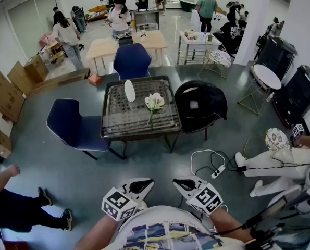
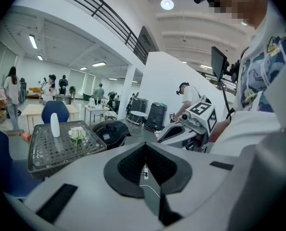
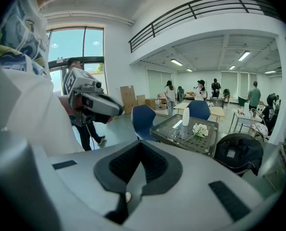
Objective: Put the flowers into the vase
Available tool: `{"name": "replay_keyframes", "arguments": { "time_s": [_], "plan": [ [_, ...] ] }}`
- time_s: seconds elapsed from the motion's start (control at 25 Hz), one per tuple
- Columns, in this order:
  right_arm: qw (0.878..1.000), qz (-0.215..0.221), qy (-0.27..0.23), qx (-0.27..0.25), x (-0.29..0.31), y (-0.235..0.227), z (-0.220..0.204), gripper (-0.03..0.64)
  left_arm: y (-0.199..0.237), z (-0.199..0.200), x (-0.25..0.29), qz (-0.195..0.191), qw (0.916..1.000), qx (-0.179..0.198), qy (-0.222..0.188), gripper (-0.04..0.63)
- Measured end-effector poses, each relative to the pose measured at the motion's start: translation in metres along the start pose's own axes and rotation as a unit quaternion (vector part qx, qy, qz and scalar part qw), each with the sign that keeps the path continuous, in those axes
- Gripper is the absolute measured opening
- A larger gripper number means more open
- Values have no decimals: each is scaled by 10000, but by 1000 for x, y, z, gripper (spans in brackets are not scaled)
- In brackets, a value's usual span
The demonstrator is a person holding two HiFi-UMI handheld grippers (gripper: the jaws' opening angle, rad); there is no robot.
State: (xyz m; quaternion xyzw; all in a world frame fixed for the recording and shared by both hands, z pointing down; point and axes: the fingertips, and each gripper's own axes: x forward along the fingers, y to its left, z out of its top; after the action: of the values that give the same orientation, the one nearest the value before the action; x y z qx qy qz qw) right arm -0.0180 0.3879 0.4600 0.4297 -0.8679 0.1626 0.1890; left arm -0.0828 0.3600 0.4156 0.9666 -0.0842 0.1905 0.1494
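Observation:
A white vase (image 1: pixel 129 90) stands upright on the dark mesh-top table (image 1: pixel 113 124), well ahead of me. Pale flowers (image 1: pixel 154 102) lie flat on the tabletop to the vase's right, stems toward me. Both grippers are held close to my body, far short of the table. My left gripper (image 1: pixel 139 184) is shut with nothing between its pads, and my right gripper (image 1: pixel 184 183) is shut and empty too. In the left gripper view the vase (image 2: pixel 55 124) and flowers (image 2: pixel 77 134) show beyond the closed jaws (image 2: pixel 145 147). The right gripper view shows the vase (image 3: pixel 185 116) and flowers (image 3: pixel 199 129) past its closed jaws (image 3: pixel 140 146).
Blue chairs stand at the table's left (image 1: pixel 74 126) and far side (image 1: pixel 132 60); a black chair with a dark garment (image 1: pixel 199 105) is at its right. A power strip and cable (image 1: pixel 217 171) lie on the floor. A person's legs (image 1: pixel 19 212) are at left, another person (image 1: pixel 280 163) at right.

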Motion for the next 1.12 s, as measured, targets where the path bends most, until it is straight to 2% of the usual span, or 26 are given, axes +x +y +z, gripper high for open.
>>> {"name": "replay_keyframes", "arguments": {
  "time_s": [0.16,0.4,0.76,0.92,1.12],
  "plan": [
    [9999,-30,-84,-114,-22,-31,-6,8,-11,13,35,84,9999,73,-109,9],
    [9997,181,-12,-161,-53,-36,-32,8,-48,6,57,235,9996,-48,-135,9],
    [9979,617,180,-22,-73,-34,-73,11,-79,-19,73,673,9965,-463,-176,9],
    [9965,793,269,-51,-57,-34,-78,11,-68,-27,67,820,9948,-546,-241,9],
    [9964,782,289,-179,-17,-44,-51,12,-28,-26,44,999,9924,-644,-326,9]
  ]
}}
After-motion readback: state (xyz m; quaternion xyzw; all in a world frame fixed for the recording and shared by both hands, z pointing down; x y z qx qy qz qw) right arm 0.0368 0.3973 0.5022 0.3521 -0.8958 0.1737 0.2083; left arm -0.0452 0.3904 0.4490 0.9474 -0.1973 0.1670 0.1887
